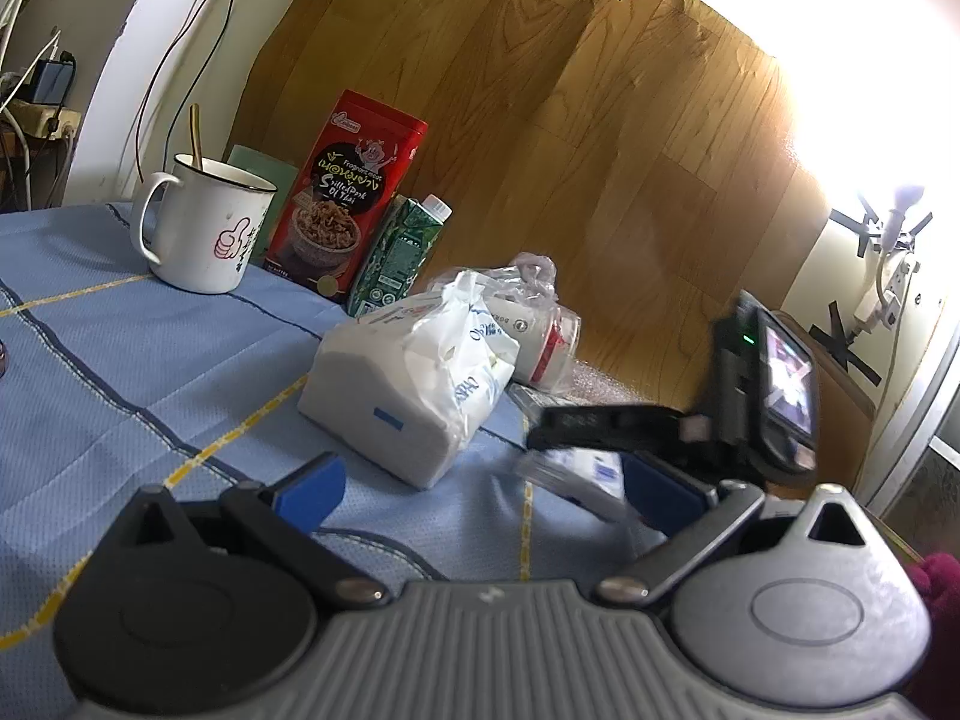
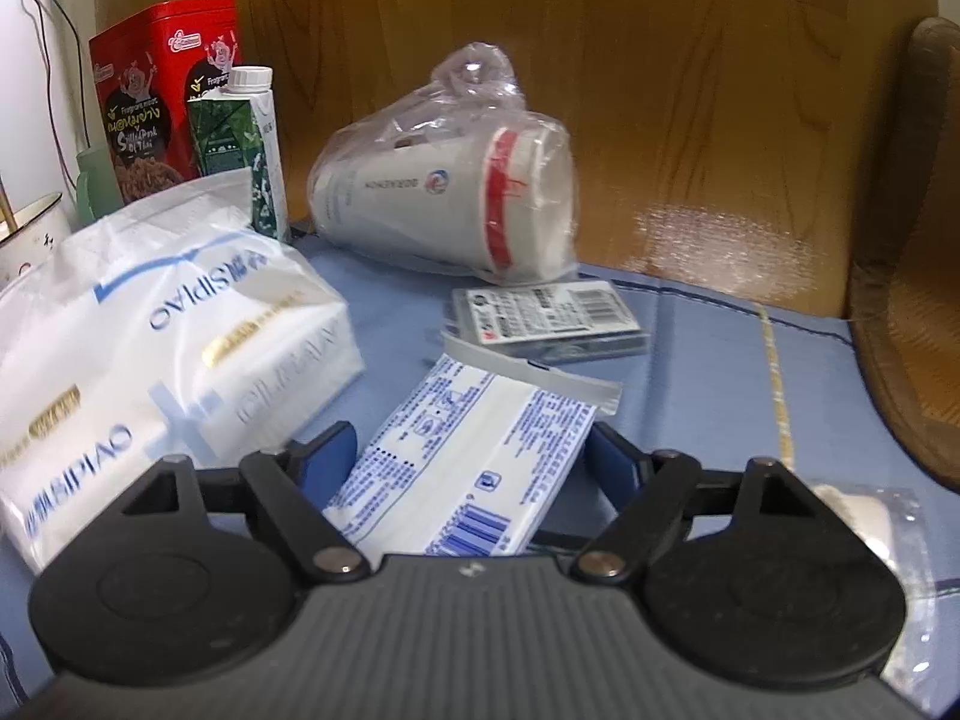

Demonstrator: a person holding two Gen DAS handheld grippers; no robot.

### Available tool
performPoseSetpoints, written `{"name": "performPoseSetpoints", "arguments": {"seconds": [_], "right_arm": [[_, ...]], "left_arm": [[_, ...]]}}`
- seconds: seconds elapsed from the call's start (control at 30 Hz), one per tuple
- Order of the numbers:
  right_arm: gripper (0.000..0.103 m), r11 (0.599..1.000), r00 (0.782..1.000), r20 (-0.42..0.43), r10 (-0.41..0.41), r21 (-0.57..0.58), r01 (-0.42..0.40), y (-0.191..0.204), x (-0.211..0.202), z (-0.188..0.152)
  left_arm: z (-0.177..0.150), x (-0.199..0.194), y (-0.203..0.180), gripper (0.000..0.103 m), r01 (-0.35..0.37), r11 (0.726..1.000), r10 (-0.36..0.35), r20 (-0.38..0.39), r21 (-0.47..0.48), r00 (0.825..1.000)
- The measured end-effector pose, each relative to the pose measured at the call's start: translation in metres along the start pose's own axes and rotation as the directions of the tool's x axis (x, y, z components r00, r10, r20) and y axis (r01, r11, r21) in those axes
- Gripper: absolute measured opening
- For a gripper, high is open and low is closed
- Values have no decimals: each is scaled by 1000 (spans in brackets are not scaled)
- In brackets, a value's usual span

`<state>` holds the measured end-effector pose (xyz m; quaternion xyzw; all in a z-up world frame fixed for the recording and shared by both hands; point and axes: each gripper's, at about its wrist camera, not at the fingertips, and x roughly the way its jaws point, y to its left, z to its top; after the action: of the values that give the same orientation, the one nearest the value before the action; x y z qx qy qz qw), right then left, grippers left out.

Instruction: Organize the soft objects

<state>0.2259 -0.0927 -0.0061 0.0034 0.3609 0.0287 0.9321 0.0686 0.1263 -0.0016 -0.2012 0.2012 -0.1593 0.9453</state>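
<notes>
Right wrist view: flat blue-printed wipes packet point(image 2: 474, 468) lies on the blue-clothed counter point(image 2: 708, 360), between the spread fingers of the right gripper point(image 2: 471, 456); contact with the pads not clear. Large tissue pack point(image 2: 162, 348) just left of it. Bagged paper cups point(image 2: 456, 204) lie on their side behind, small card box point(image 2: 546, 318) in front of them. Left gripper point(image 1: 480, 492) spread, holding nothing, tissue pack beyond it.
</notes>
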Motion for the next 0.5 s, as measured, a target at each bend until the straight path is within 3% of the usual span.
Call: {"name": "performPoseSetpoints", "arguments": {"seconds": [0.17,0.33,0.5], "right_arm": [[82,999,999,-13,33,21,-33,-20,-24,-17],[82,962,980,-26,198,-186,-199,-1,-80,-65],[82,916,966,0,258,-317,-245,1,-139,-116]], "left_arm": [[1,1,1,102,-2,1000,2,-4,-4,1000],[0,2,-1,102,-11,1000,11,-8,6,1000],[-1,6,-7,102,-7,999,8,-34,54,999]]}}
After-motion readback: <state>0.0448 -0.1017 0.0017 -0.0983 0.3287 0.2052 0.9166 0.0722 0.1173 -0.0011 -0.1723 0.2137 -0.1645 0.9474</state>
